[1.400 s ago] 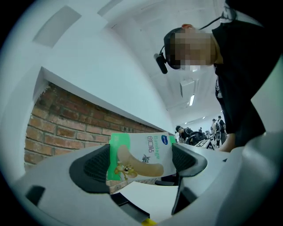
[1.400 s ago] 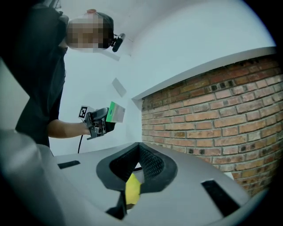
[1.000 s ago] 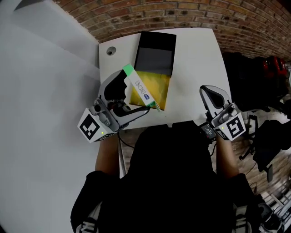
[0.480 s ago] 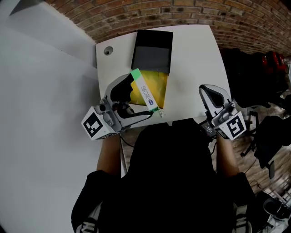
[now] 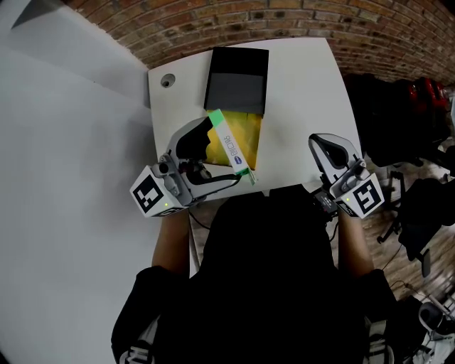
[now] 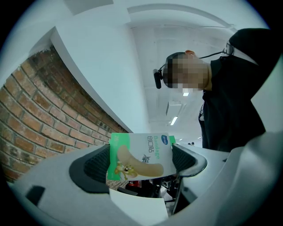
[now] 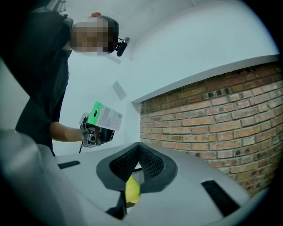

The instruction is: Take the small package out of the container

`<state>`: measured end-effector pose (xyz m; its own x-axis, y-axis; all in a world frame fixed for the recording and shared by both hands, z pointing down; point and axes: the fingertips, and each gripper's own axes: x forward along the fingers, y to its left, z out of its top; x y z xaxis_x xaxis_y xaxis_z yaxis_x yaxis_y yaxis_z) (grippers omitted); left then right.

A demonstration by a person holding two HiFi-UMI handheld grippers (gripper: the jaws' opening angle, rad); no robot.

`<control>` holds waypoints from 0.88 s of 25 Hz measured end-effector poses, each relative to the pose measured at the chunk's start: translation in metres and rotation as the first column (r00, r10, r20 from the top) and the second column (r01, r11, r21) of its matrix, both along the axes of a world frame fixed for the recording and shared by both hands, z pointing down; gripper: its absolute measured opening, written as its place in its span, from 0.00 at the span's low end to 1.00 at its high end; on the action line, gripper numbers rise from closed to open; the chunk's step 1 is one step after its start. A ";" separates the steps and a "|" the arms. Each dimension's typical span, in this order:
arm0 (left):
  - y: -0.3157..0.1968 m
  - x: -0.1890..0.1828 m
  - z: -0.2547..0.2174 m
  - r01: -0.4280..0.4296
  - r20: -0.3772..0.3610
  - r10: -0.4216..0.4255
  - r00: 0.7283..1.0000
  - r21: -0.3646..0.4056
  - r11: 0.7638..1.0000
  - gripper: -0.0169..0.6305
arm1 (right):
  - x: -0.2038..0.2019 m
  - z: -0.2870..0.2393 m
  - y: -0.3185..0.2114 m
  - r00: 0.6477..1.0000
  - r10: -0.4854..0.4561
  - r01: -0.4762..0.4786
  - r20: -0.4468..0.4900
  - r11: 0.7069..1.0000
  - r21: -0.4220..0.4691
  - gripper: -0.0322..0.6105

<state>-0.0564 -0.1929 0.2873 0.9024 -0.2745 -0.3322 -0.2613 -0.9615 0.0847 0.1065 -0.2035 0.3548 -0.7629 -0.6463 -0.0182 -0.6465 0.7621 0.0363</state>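
Note:
My left gripper (image 5: 220, 155) is shut on a small green-and-white bandage package (image 5: 231, 146) and holds it above a yellow bag (image 5: 249, 131) on the white table (image 5: 306, 85). In the left gripper view the package (image 6: 141, 154) is clamped between both pads, with the left gripper (image 6: 140, 170) pointing up at the ceiling and a person. My right gripper (image 5: 328, 151) hangs over the table's right front corner. In the right gripper view the right gripper (image 7: 138, 165) has its pads together with nothing between them, and the package (image 7: 105, 115) shows in the distance.
A flat black box (image 5: 238, 71) lies at the back of the table, touching the yellow bag's far end. A small round hole (image 5: 166, 82) sits near the table's back left corner. A brick wall (image 5: 284, 21) runs behind the table. Dark bags (image 5: 419, 106) stand to the right.
My left gripper has shifted a little to the right with the package, which now stands more over the yellow bag. The right gripper has barely moved.

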 end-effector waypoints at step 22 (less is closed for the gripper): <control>-0.002 -0.001 0.011 0.000 0.004 0.000 1.000 -0.032 0.999 0.72 | -0.015 -0.002 0.003 0.996 -0.085 0.085 0.003 0.996 0.004 0.06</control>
<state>-0.0573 -0.1954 0.2981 0.9037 -0.2845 -0.3199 -0.2614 -0.9585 0.1141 0.0915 -0.2008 0.3531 -0.8147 -0.5794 -0.0233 -0.5799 0.8139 0.0374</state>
